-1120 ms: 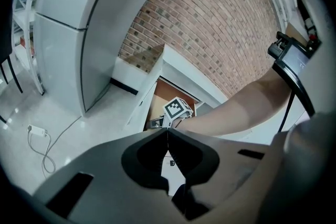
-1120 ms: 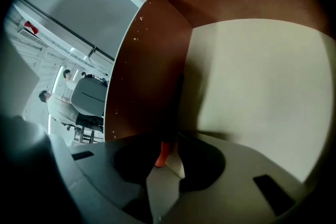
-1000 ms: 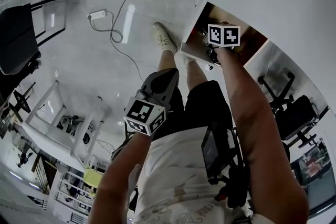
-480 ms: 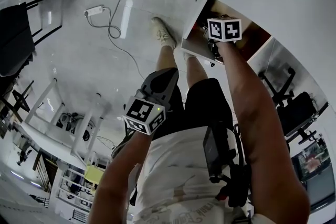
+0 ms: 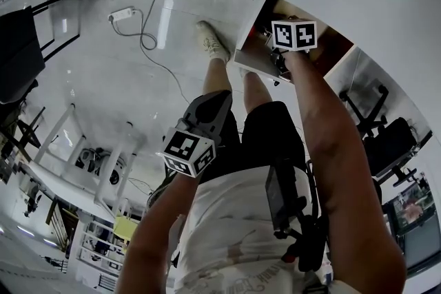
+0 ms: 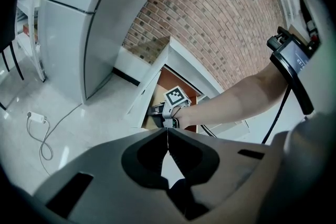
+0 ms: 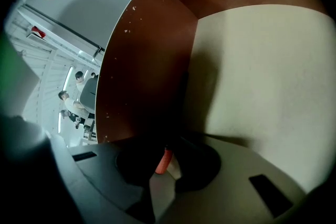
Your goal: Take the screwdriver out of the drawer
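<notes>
In the right gripper view, the right gripper (image 7: pixel 167 152) has its jaws drawn in on a slim orange piece at the bottom centre of the frame. I take that piece for part of the screwdriver (image 7: pixel 163 161); the rest of the tool is hidden behind the jaws. A screwdriver like that should be light and stiff, nothing fragile, though a smooth handle could swivel in a narrow pinch. To my eye the thick of the handle is the place to hold it, and I cannot tell whether the jaws sit there.

Around the jaws lies the drawer (image 7: pixel 262 76), with its pale floor filling the right of the frame and a brown wall rising at centre left. In the head view the drawer stands open at the upper right, and the gripper reaches down into it.

The left gripper (image 6: pixel 167 131) has its jaws pressed together on nothing. It hangs at the lower centre of the head view, well apart from the drawer.
</notes>
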Demonstrator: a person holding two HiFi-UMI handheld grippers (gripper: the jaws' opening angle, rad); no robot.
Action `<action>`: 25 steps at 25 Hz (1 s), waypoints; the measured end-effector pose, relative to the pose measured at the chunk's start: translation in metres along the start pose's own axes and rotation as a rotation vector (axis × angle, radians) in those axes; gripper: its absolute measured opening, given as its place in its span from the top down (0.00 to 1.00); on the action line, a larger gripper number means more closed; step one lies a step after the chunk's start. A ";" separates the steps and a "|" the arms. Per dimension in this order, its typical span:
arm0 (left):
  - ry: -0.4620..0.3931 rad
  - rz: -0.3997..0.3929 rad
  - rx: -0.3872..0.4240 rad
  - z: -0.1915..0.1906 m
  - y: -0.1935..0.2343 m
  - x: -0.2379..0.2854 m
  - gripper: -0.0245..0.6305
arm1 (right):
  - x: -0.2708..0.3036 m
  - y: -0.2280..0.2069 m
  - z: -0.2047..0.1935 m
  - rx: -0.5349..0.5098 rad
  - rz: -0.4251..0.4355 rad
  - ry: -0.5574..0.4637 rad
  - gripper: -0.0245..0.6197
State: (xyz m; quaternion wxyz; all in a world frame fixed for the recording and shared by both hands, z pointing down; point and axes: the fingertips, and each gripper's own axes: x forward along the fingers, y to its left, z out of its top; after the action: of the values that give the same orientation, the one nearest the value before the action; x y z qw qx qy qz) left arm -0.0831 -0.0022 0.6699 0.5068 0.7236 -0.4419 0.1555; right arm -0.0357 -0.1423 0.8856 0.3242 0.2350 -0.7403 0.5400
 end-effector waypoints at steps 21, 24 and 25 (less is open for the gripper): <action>-0.003 -0.024 0.054 0.003 -0.026 0.012 0.93 | -0.040 0.002 0.002 -0.090 0.017 -0.068 0.89; -0.004 -0.027 0.063 0.004 -0.030 0.012 0.93 | -0.045 0.004 0.003 -0.107 0.014 -0.081 0.89; -0.006 -0.029 0.066 0.004 -0.031 0.012 0.93 | -0.047 0.005 0.004 -0.111 0.013 -0.084 0.89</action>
State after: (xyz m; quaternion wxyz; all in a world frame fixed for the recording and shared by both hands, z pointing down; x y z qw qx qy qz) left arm -0.0531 -0.0086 0.6577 0.4835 0.7467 -0.4277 0.1606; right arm -0.0083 -0.1443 0.8473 0.3017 0.2341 -0.7838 0.4898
